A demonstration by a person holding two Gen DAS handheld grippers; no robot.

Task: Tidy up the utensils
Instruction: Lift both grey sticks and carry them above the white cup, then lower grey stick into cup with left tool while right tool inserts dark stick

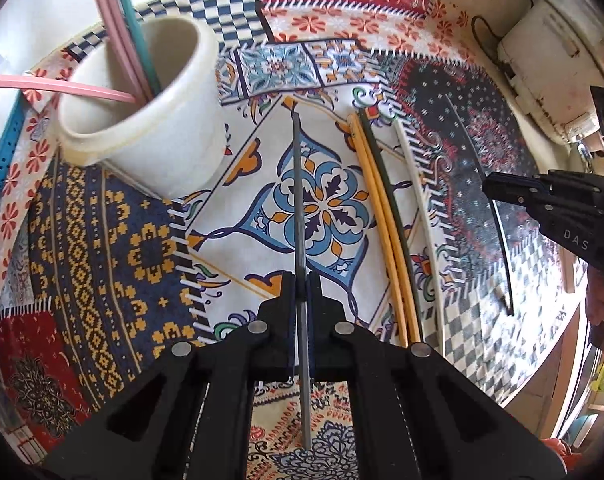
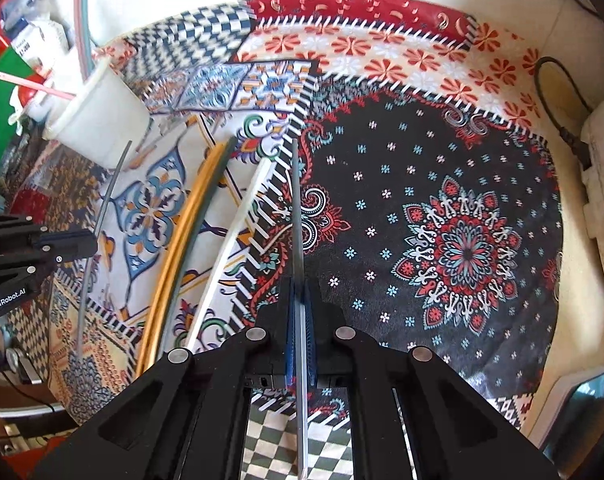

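A grey chopstick (image 1: 300,200) is clamped between the pads of the left gripper (image 1: 302,280), held mid-length, its tip pointing toward the far side of the table. A second grey chopstick (image 2: 298,216) is pinched the same way in the right gripper (image 2: 300,288). Both sticks appear lifted off the patchwork tablecloth (image 1: 102,220), judged from the way they run through the jaws, though the clearance cannot be confirmed.

Progress is judged as partway. A white cup (image 1: 150,92) stands at the far left and already holds three pink chopsticks (image 1: 110,20) and a teal one (image 1: 136,28), all leaning out over the rim. Still lying on the cloth, between the two grippers: a yellow pair (image 1: 375,216), a dark green stick (image 1: 385,200) touching that pair on its right, and a white stick (image 1: 419,208) just beside, further right. So two sticks are in hand and four are left on the table; the cup is well apart from both grippers.

The sticks are thin, straight, plastic-looking rods in plain colours; any curve seen is lens distortion. The held grey ones look ribbed or matte, slightly blurred. A white box with a cable (image 1: 541,60) sits at the far right, off the cloth.
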